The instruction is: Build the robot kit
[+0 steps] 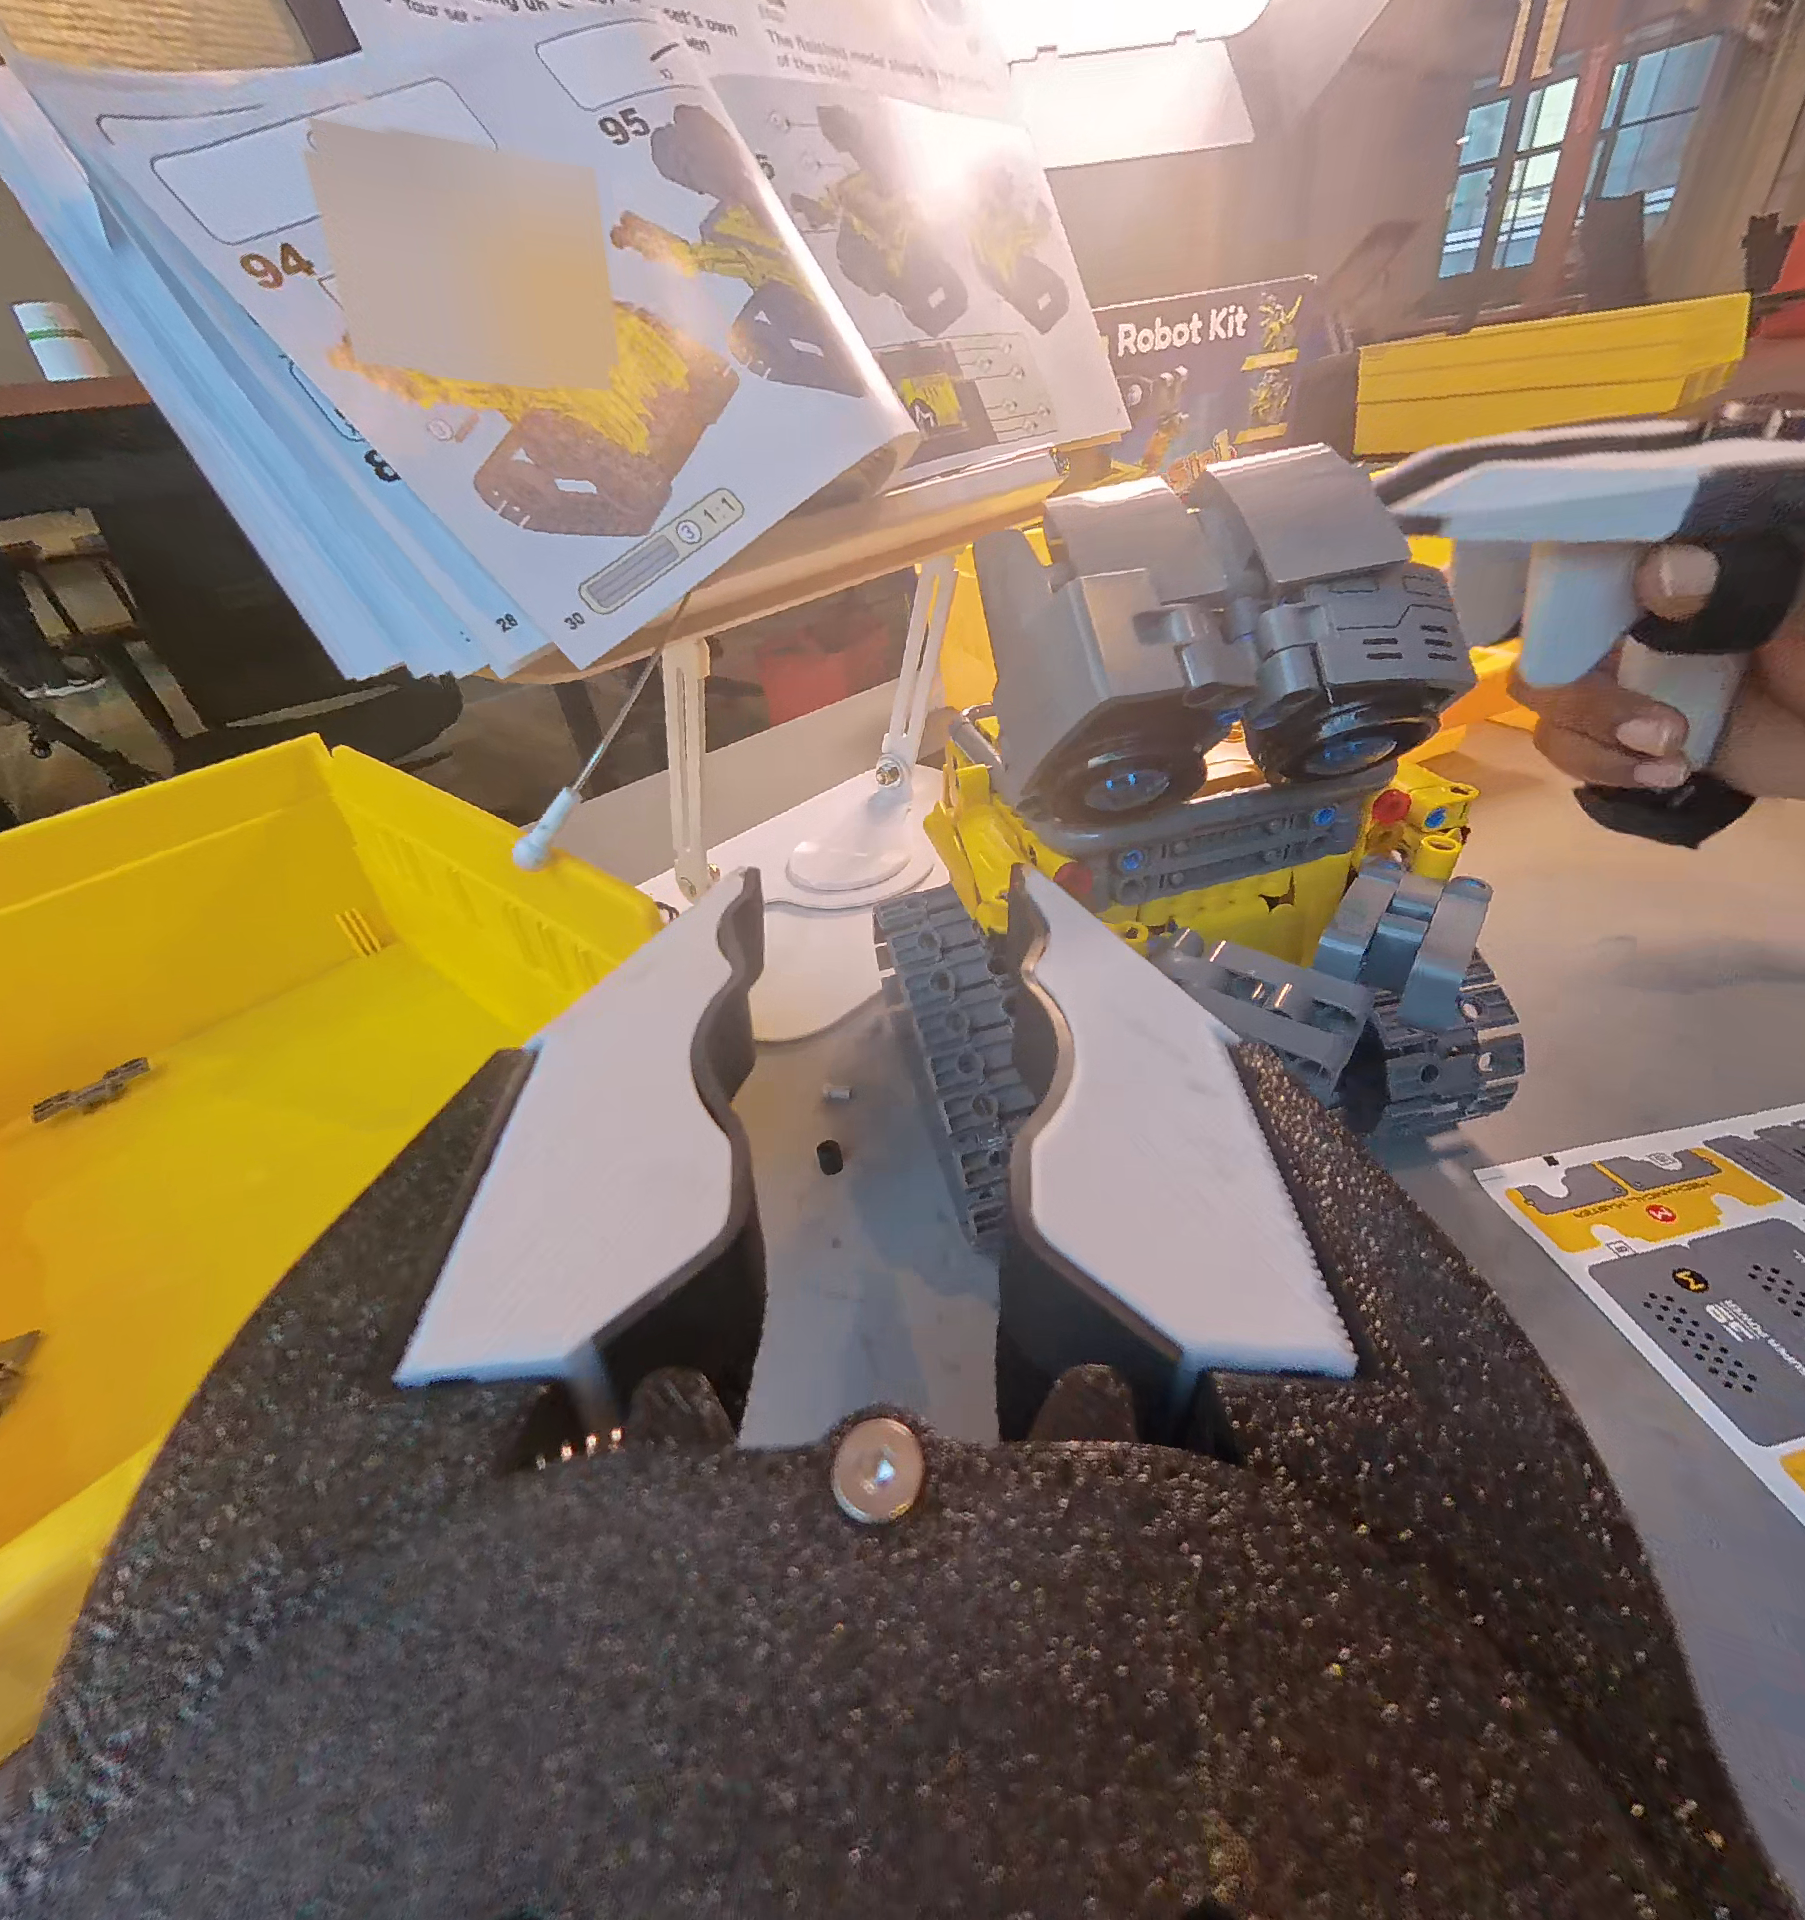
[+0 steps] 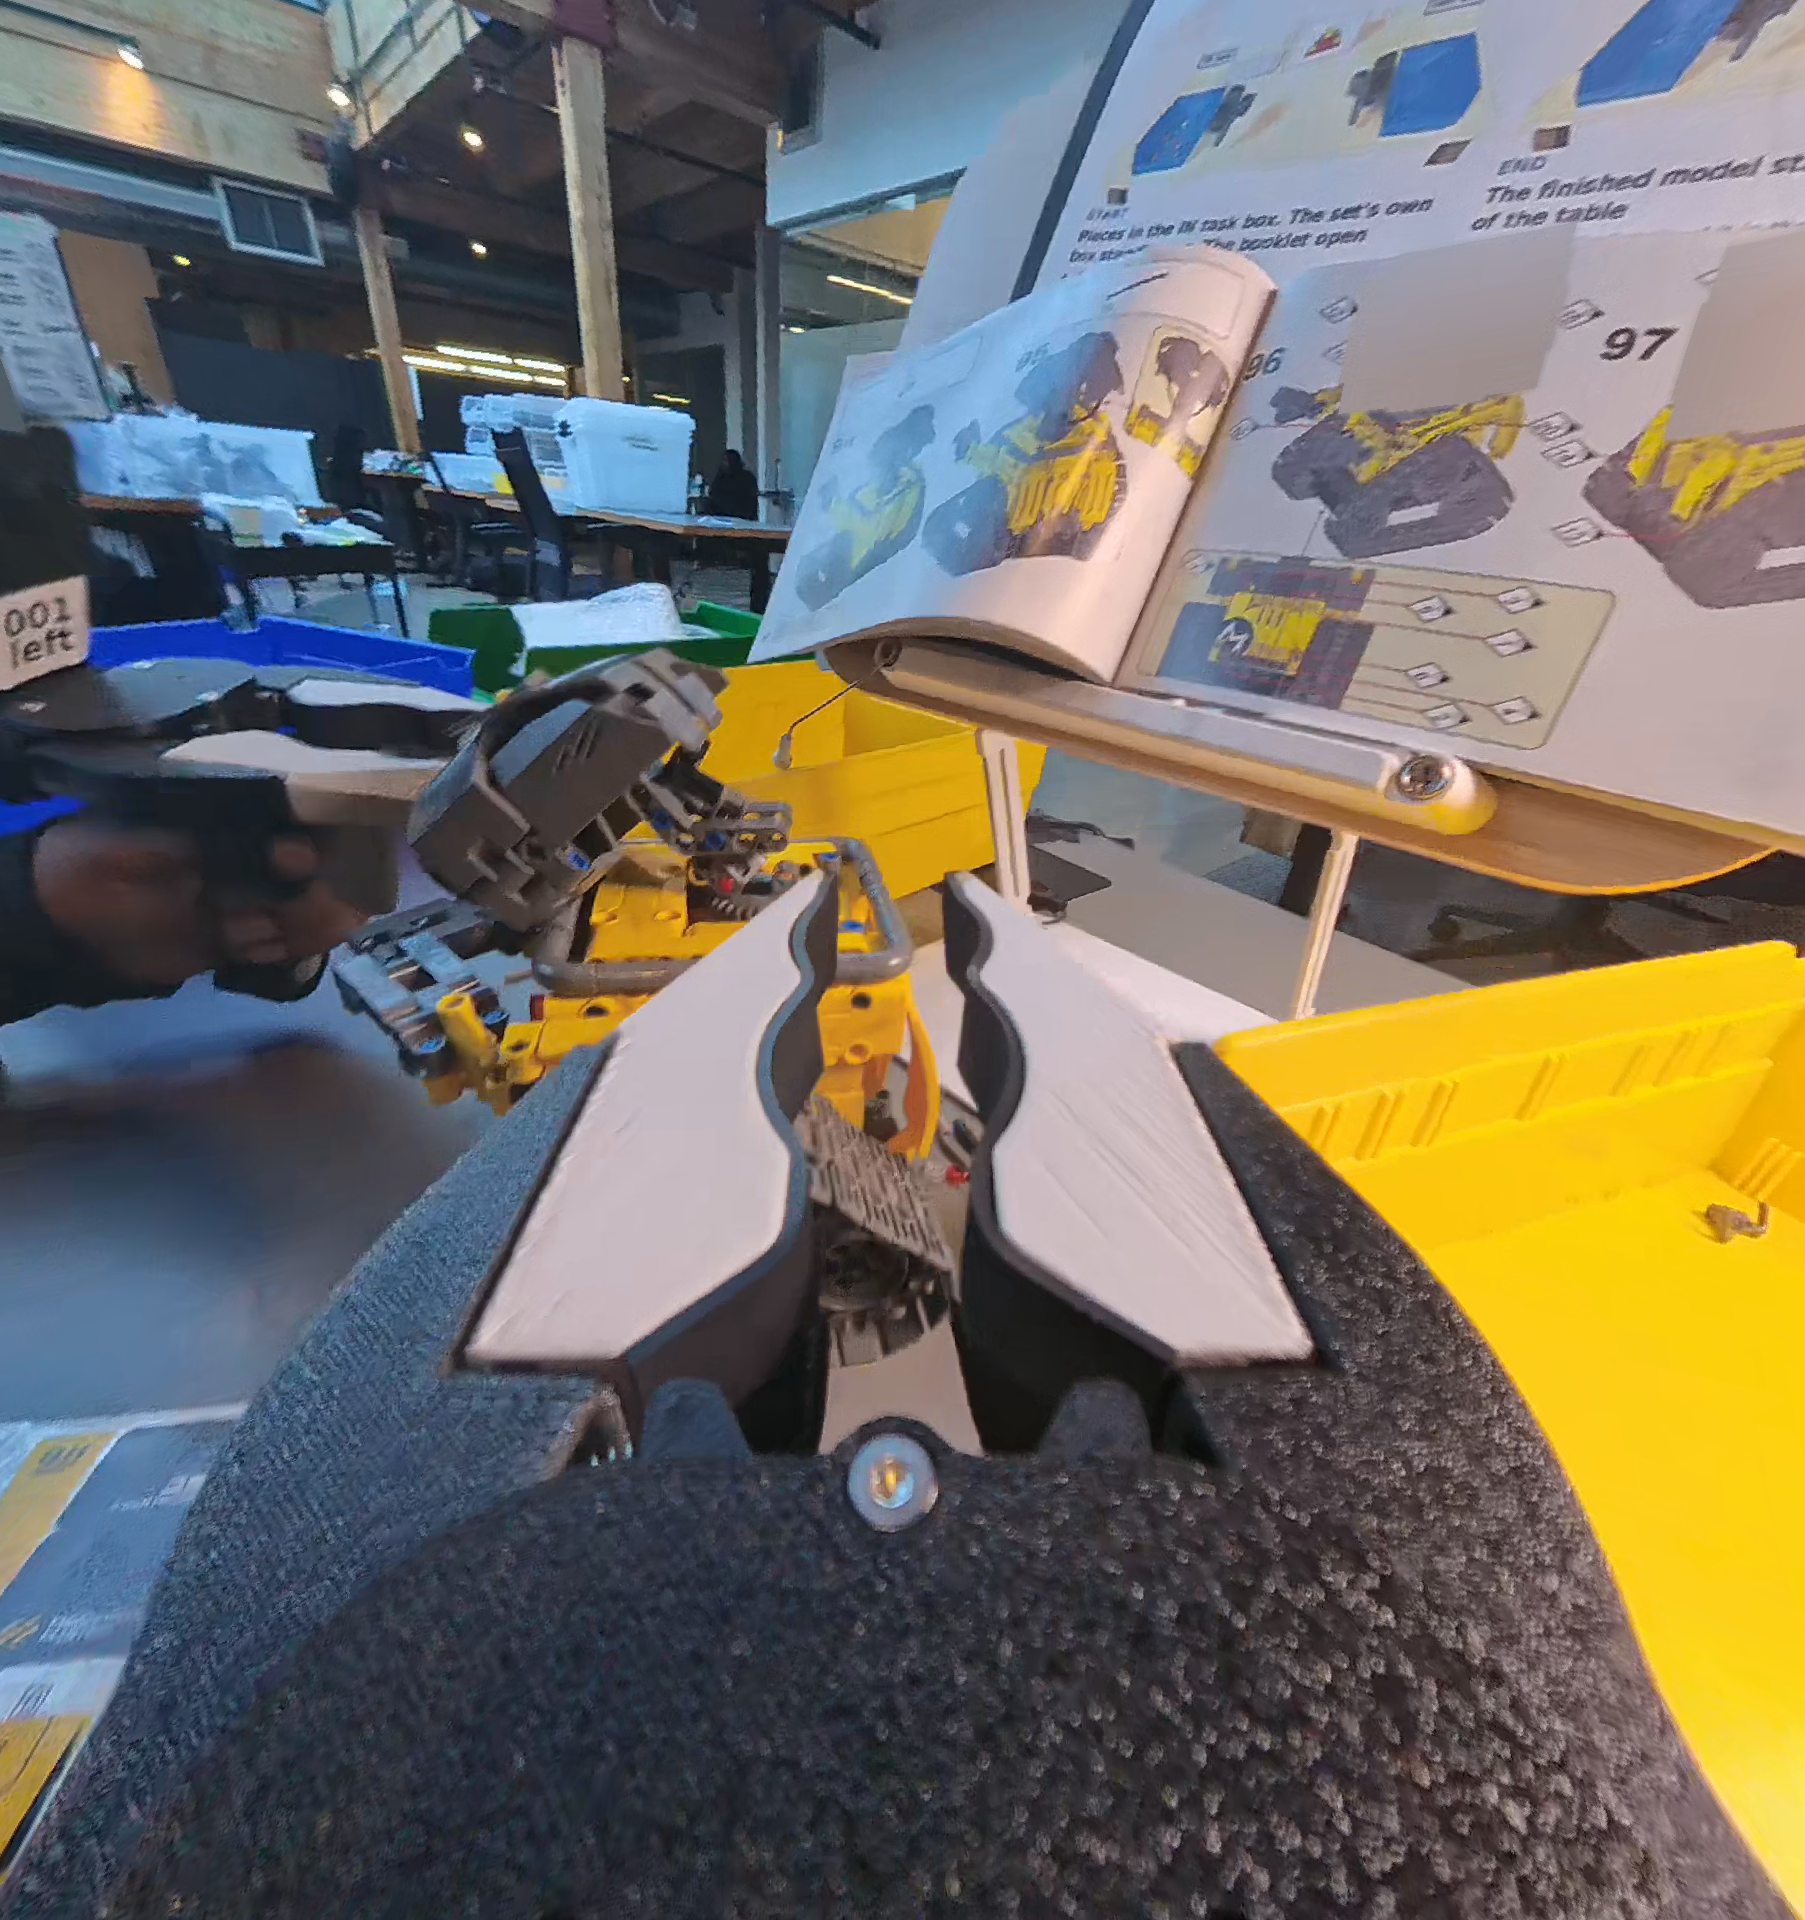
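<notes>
The model point(image 1: 1220, 790), a yellow-bodied toy robot with grey tracks and a heavy grey binocular head, stands on the table point(image 1: 1656, 987) at about 1 o'clock in the left wrist view, its head tipped forward and down. That head looks like the weak point: it sits on a thin neck, and a knock from either claw could, I judge, snap it loose or tip the model over. A squeeze on a track could pop links off, and the two loose pins point(image 1: 830, 1153) on the table near it could be swept away. The left gripper point(image 1: 882, 883) is held low and roughly level, pointing at 12 o'clock, with its jaws released and nothing clamped. The model's near track shows in the gap against the right-hand finger, though I cannot tell whether they touch. The right gripper point(image 2: 882, 904) comes in from the other side, angled slightly down, its jaws also parted. Track and yellow body show between them, with no clear contact. A hand point(image 1: 1708, 707) grips its handle at 2 o'clock in the left view. Outward from there, a yellow bin point(image 1: 254, 987) with a few small parts lies at 9 o'clock. A booklet point(image 1: 565, 312) is propped on a stand at 11 o'clock, and a sticker sheet point(image 1: 1708, 1299) lies at 4 o'clock.
</notes>
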Demonstrator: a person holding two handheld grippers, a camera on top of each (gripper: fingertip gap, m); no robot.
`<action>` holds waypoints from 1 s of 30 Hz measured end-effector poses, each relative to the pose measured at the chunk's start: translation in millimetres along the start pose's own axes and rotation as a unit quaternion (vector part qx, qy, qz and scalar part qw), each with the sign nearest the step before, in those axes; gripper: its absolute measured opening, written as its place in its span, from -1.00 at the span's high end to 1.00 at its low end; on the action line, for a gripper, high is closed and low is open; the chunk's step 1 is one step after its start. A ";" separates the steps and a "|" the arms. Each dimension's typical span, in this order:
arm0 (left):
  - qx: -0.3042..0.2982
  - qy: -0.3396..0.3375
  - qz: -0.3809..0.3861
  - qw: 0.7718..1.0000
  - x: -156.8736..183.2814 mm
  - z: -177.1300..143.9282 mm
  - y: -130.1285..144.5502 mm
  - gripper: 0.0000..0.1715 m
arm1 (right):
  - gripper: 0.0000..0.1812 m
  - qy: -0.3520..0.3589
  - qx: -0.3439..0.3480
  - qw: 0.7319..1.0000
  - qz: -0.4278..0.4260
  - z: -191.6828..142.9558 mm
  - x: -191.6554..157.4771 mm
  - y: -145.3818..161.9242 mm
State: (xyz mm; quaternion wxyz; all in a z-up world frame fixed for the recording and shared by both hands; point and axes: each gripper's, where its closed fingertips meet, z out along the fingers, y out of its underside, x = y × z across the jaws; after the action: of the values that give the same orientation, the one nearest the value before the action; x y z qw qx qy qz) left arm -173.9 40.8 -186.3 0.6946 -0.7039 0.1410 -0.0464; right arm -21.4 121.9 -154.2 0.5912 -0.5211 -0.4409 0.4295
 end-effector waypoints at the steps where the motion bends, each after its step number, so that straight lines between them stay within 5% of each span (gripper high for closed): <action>1: 0.000 0.000 0.005 1.000 1.0 0.0 -0.6 0.47 | 0.81 0.011 0.002 1.000 -0.001 4.4 6.1 -5.4; 11: -0.007 0.003 0.023 1.000 6.6 1.2 2.4 0.50 | 0.92 0.088 0.034 0.992 -0.082 65.1 63.1 -77.6; 20: -0.024 0.000 0.032 0.999 7.3 4.0 12.9 0.53 | 0.99 0.136 -0.006 0.984 -0.113 128.8 112.6 -81.2; 30: -0.031 0.003 0.026 0.999 6.7 5.4 17.7 0.53 | 0.99 0.146 -0.014 0.983 -0.110 143.0 129.1 -86.7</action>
State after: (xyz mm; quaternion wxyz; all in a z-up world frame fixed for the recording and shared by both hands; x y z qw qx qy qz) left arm -168.4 44.4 -204.9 0.6728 -0.7213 0.1624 -0.0258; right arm -124.5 273.1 -48.7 0.6855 -0.5348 -0.4105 0.2748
